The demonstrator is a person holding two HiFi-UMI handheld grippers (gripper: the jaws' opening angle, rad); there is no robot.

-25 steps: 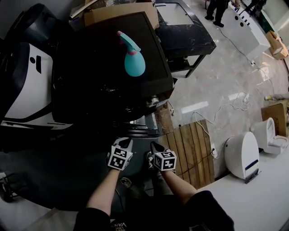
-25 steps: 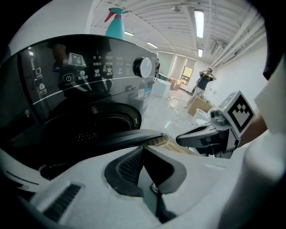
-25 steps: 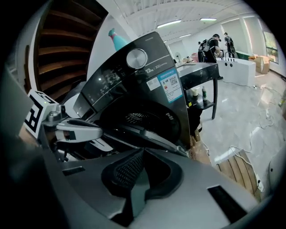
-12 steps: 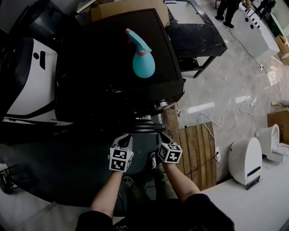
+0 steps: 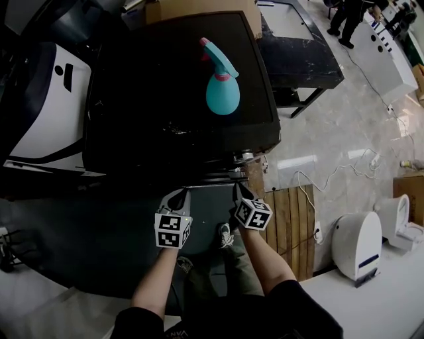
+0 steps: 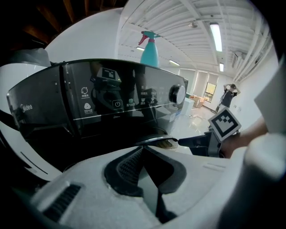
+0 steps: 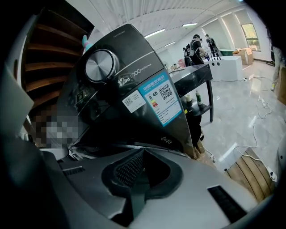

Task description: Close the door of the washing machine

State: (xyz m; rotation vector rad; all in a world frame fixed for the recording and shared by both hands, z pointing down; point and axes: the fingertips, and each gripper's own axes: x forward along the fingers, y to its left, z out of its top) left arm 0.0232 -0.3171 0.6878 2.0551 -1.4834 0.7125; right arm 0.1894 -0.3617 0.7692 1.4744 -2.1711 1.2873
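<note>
The black washing machine point(image 5: 179, 99) fills the upper middle of the head view, with a teal spray bottle point(image 5: 220, 89) standing on its top. Both grippers sit at its front edge: my left gripper point(image 5: 180, 194) and my right gripper point(image 5: 237, 190), each shut with nothing between the jaws. The left gripper view shows the control panel point(image 6: 111, 100), its knob point(image 6: 177, 95) and a curved chrome door rim point(image 6: 156, 141) just past my left gripper point(image 6: 143, 147). The right gripper's tip point(image 6: 196, 142) reaches close to that rim; contact cannot be told. My right gripper point(image 7: 143, 151) faces the knob point(image 7: 101, 65).
A white machine point(image 5: 40, 112) stands at the left and a black table point(image 5: 298, 53) at the back right. A wooden pallet point(image 5: 291, 225), cables point(image 5: 318, 175) and a white appliance point(image 5: 354, 242) lie on the floor to the right. People point(image 5: 348, 20) stand far off.
Both grippers have moved up close to the machine's front edge, and the right one has shifted rightward. Both stayed shut. The head view has drawn nearer over the machine.
</note>
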